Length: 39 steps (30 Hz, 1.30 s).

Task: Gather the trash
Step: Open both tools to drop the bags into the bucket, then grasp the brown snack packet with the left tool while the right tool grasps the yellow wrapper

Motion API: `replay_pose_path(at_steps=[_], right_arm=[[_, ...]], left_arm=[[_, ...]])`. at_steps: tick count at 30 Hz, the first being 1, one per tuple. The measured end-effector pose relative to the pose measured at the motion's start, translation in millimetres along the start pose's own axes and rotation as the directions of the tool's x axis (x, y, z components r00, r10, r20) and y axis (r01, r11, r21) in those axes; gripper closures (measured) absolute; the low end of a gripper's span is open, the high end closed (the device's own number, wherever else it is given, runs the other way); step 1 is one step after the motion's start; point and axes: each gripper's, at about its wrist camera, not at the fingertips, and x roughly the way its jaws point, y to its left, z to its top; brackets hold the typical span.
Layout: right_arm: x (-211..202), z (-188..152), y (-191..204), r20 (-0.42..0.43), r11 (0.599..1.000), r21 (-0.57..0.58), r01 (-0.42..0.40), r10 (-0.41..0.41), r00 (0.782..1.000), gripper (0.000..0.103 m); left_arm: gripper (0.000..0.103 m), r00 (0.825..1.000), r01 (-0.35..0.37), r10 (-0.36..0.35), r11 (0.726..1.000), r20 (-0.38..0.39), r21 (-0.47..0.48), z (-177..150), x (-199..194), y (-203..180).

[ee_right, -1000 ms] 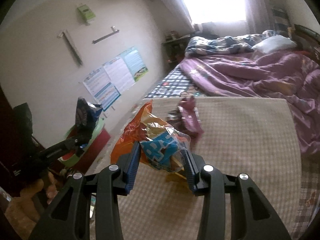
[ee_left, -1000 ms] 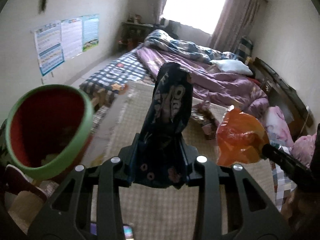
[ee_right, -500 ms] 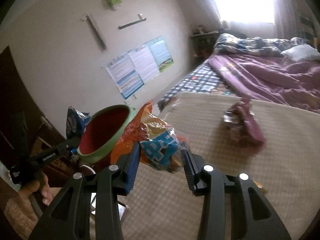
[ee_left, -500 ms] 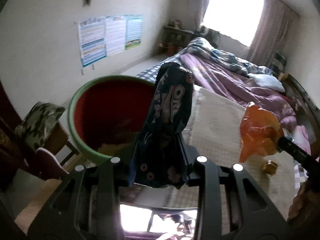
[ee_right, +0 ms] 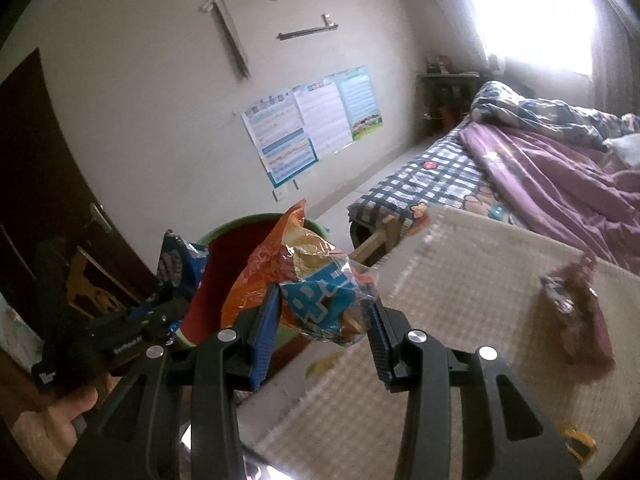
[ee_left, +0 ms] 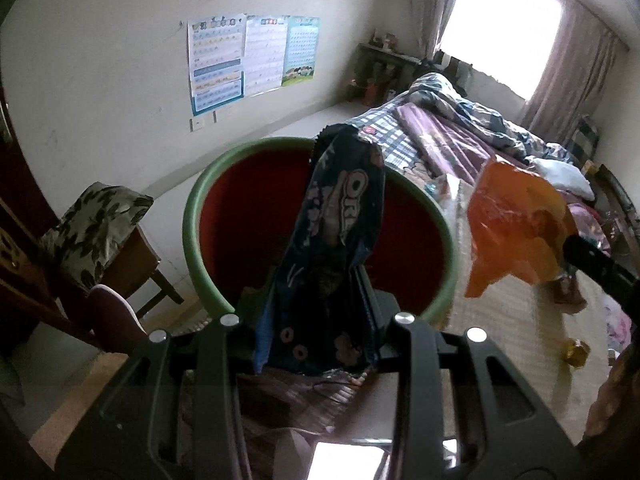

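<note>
My left gripper (ee_left: pixel 316 320) is shut on a dark blue Oreo wrapper (ee_left: pixel 340 240) and holds it upright just in front of a red bin with a green rim (ee_left: pixel 192 224). My right gripper (ee_right: pixel 324 320) is shut on an orange and blue snack bag (ee_right: pixel 304 276), held beside the same bin (ee_right: pixel 224 252). In the left wrist view the orange bag (ee_left: pixel 516 236) hangs to the right of the bin. In the right wrist view the Oreo wrapper (ee_right: pixel 176 260) sits left of the bin. A maroon wrapper (ee_right: pixel 580 308) lies on the beige mat (ee_right: pixel 460 280).
A bed with a purple quilt (ee_left: pixel 460 144) and a checked sheet (ee_right: pixel 432 180) fills the far right. A chair with a leaf-print cushion (ee_left: pixel 92 228) stands left of the bin. A small yellow scrap (ee_left: pixel 576 352) lies on the mat. Posters (ee_left: pixel 248 56) hang on the wall.
Both grippers have swung left with their wrappers. The bin has moved from the left edge to the centre of the left wrist view, and now sits right behind both wrappers.
</note>
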Motion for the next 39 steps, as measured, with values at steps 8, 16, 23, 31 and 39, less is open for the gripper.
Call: replay_pose_path(at_steps=[8,16,23,31,39], right_arm=[[49.8,13.7,31.9,-0.042,0.998,-0.062,-0.009,0.006,0.999,0.063],[68.3,15.5,48.0,-0.058,0.991,-0.117,-0.058,0.052,0.997,0.053],[41.5,14.8,35.4,-0.013,0.993,-0.103,-0.056,0.055,0.998,0.045],[-17.2,-7.4,-25.3,-0.005,0.998,-0.027,0.053,-0.054,0.999,0.041],[-72.1,-70.5,-104.7,-0.079,0.967,0.082,0.242,-0.236,0.969,0.041]], left_arm=[[0.068,0.999,-0.039,0.039,0.999,-0.029,0.004,10.5,27.2,22.2],[0.036,0.998,-0.057,0.057,0.998,-0.02,-0.002,15.2,34.3,34.3],[0.023,0.998,-0.055,0.056,0.998,0.01,-0.01,16.3,19.7,28.9],[0.019,0.999,-0.01,0.011,1.0,0.041,-0.03,11.6,-6.8,5.6],[0.017,0.997,0.065,-0.066,0.997,0.029,0.037,-7.0,-20.4,-50.3]])
